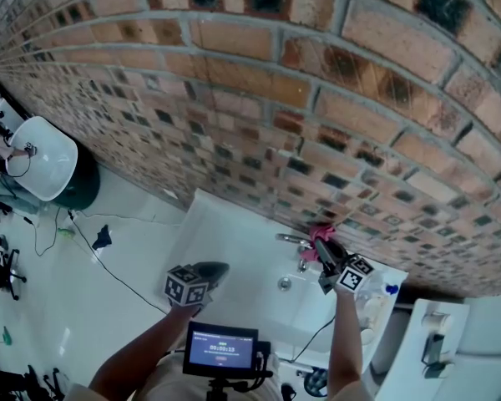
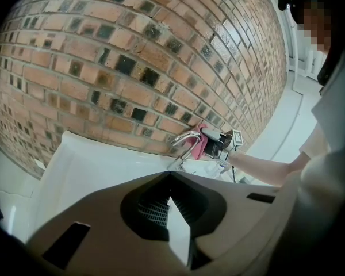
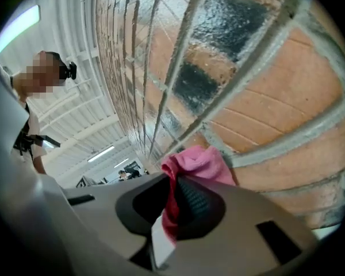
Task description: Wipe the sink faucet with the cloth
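Note:
A chrome faucet (image 1: 292, 241) stands at the back of a white sink (image 1: 234, 249) against the brick wall. My right gripper (image 1: 321, 241) is shut on a pink cloth (image 1: 321, 233) and holds it against the right side of the faucet (image 2: 187, 140). In the right gripper view the pink cloth (image 3: 192, 165) bunches out between the jaws, close to the bricks. My left gripper (image 1: 202, 276) hovers over the sink's left front part with its jaws shut and nothing in them; its view shows the right gripper (image 2: 214, 144) and cloth (image 2: 199, 142) at the faucet.
The brick wall (image 1: 317, 82) rises right behind the sink. A drain (image 1: 285, 283) sits in the basin. A second white basin (image 1: 43, 157) stands far left on the pale floor, with cables trailing. A white toilet (image 1: 451, 341) is at the right.

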{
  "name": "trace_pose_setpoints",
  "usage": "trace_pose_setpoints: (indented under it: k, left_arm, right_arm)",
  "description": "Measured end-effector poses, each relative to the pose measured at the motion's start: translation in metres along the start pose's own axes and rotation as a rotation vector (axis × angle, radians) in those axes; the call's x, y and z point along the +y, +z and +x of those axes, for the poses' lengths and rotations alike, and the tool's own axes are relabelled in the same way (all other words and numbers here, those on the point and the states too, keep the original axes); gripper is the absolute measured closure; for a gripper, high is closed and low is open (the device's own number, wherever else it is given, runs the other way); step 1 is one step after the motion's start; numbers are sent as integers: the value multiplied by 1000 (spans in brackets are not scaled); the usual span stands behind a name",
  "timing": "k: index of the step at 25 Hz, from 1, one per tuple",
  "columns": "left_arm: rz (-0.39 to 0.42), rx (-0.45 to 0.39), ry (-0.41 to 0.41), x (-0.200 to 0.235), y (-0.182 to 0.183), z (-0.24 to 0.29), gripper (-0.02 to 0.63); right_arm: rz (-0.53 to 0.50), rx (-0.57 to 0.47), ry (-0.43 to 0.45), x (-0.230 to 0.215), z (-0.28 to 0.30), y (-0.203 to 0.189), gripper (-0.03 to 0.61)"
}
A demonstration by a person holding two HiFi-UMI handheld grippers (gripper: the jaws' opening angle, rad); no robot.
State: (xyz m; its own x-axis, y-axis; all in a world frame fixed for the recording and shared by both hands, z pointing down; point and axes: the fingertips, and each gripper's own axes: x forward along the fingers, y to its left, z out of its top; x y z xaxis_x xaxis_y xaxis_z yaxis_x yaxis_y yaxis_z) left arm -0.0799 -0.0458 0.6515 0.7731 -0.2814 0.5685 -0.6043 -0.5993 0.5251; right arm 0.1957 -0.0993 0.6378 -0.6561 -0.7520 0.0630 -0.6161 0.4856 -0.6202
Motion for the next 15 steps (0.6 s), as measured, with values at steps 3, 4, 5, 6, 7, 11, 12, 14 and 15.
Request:
trace_pose_setpoints:
  k: [3,4,5,6,7,11,12,14,15]
  left_arm:
    - [12,-1,-22,-2,6,-3,614]
    - [16,1,-31,-2,8,-4,614]
    - [19,2,-41,-1,9,-5,614]
    - [24,3,-51,0,11,-6,614]
    - [28,5,-62,1,13,-6,614]
    - [43,8,-111,9,22,-7,614]
    - [39,7,-126,10,22,-7,614]
    - [39,1,-150,14,23,-8,614]
    - [50,0,-157,17,26,-10,614]
  right_arm:
    - [-47,30,-38,8,5,2,554]
    - [-58,38,-55,10,7,2,554]
    - [-66,42,-70,12,9,3,554]
    - [-73,44,-83,14,11,3,554]
    - [-81,45,-98,16,13,3,554]
    - [-121,43,-195,24,23,9,554]
    - [-126,45,-224,26,23,10,554]
    - [-139,53,-282,28,26,10,554]
    - [-149,59,-307,30,29,10,554]
